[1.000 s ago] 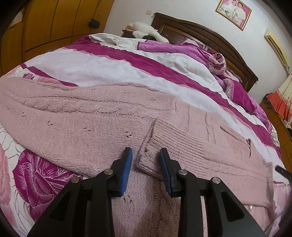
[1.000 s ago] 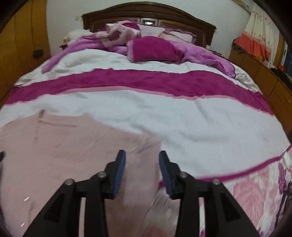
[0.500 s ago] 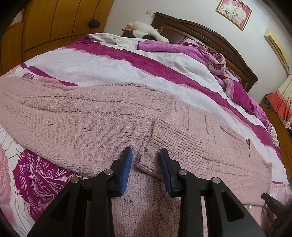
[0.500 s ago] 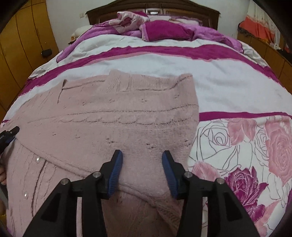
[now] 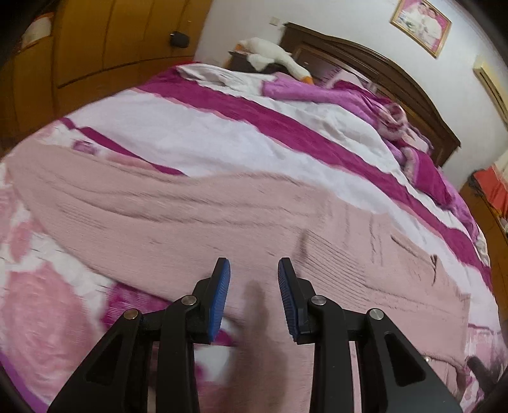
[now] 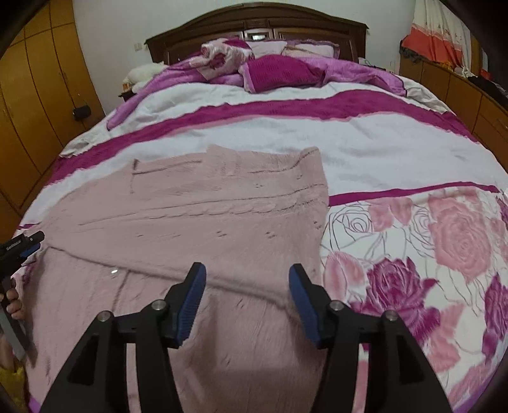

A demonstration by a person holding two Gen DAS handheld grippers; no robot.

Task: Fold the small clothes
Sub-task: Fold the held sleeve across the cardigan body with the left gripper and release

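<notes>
A pink cable-knit cardigan (image 5: 197, 222) lies spread flat on the bed; it also shows in the right wrist view (image 6: 203, 222), with both sleeves folded across its body. My left gripper (image 5: 254, 270) is open and empty, just above the knit near its left side. My right gripper (image 6: 247, 276) is open wide and empty, above the folded right sleeve near the cardigan's right edge. The left gripper's tip (image 6: 22, 246) shows at the far left of the right wrist view. The left view is blurred.
The bed has a white, magenta and rose-print cover (image 6: 428, 241). Crumpled purple quilts and pillows (image 6: 279, 66) lie by the dark wooden headboard (image 6: 254, 19). A white plush goose (image 5: 273, 57) sits at the back left. Wooden wardrobes (image 5: 104, 47) stand on the left.
My left gripper has shifted left off the folded sleeve cuff and the view has blurred. My right gripper has opened wider and stays over the folded right sleeve.
</notes>
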